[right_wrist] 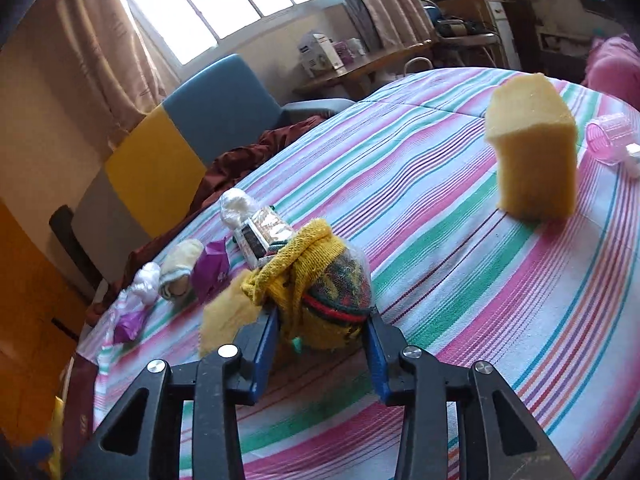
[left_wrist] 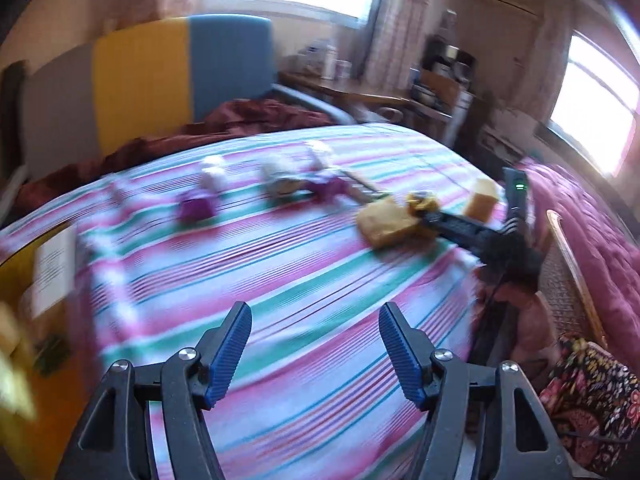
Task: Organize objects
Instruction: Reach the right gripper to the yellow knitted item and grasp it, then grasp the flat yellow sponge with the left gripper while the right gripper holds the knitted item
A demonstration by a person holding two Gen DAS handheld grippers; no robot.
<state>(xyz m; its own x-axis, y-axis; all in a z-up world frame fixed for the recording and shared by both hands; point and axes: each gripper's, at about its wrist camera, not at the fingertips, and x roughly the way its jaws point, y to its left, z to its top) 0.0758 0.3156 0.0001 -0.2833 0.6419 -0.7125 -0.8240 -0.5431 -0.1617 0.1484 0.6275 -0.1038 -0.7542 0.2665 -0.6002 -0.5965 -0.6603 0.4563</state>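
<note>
Right gripper (right_wrist: 320, 320) pinches a knitted yellow bundle (right_wrist: 320, 280) on the striped bedspread (right_wrist: 440, 280). Left gripper (left_wrist: 316, 344) hangs spread, empty. Sponge block (right_wrist: 532, 152) at two o'clock, small wrapped items (right_wrist: 176, 272) at ten: sorting looks barely started.

Pink, green and white striped bedsheet (right_wrist: 440, 264); yellow sponge (right_wrist: 534, 152); yellow-and-plaid knit bundle (right_wrist: 320, 280).

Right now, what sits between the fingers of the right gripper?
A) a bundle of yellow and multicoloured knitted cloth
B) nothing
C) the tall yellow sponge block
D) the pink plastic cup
A: the right gripper has its blue fingers on either side of the bundle of yellow and multicoloured knitted cloth, while the tall yellow sponge block stands apart on the striped bedcover.
</note>
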